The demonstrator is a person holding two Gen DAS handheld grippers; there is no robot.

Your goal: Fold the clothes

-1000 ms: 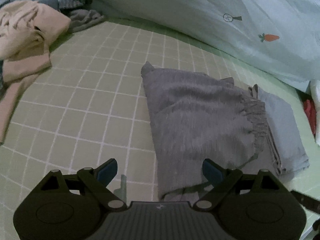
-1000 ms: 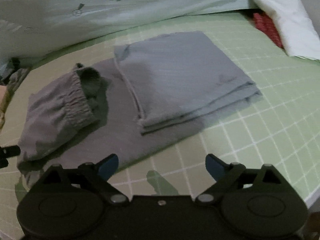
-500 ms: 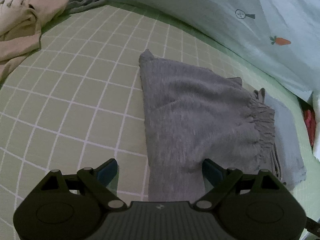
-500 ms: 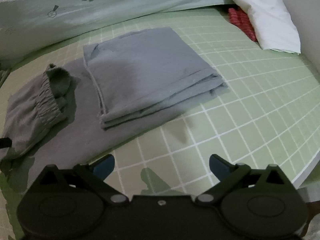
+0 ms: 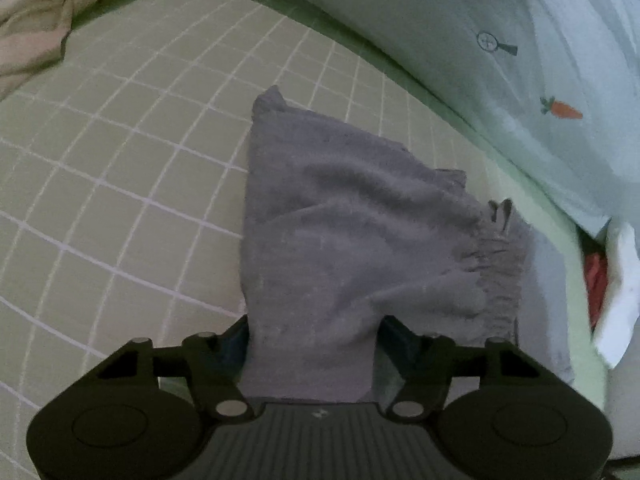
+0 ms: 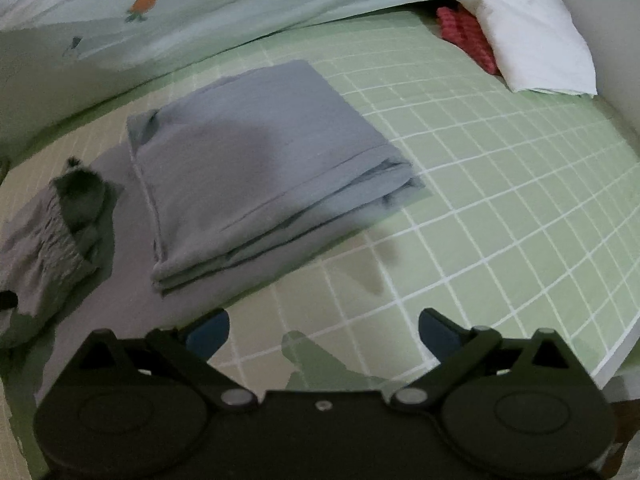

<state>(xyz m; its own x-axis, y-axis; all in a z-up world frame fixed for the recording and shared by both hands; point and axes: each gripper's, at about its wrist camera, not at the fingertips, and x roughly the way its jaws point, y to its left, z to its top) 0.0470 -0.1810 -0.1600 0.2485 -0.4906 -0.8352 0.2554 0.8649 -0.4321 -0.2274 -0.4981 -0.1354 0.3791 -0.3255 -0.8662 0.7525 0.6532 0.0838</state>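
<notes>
Now we are pinching the grey sweatpants between our left gripper fingers on the checked bed, while our right gripper is hovering wide open, gripping nothing, near the folded blue-grey garment.

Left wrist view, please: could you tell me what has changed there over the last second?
The left gripper advanced onto the dark grey elastic-waist garment, whose near end now sits between its fingers; a firm grasp cannot be confirmed. The right gripper stayed open over the green checked sheet, and the folded blue-grey cloth stayed put.
</notes>
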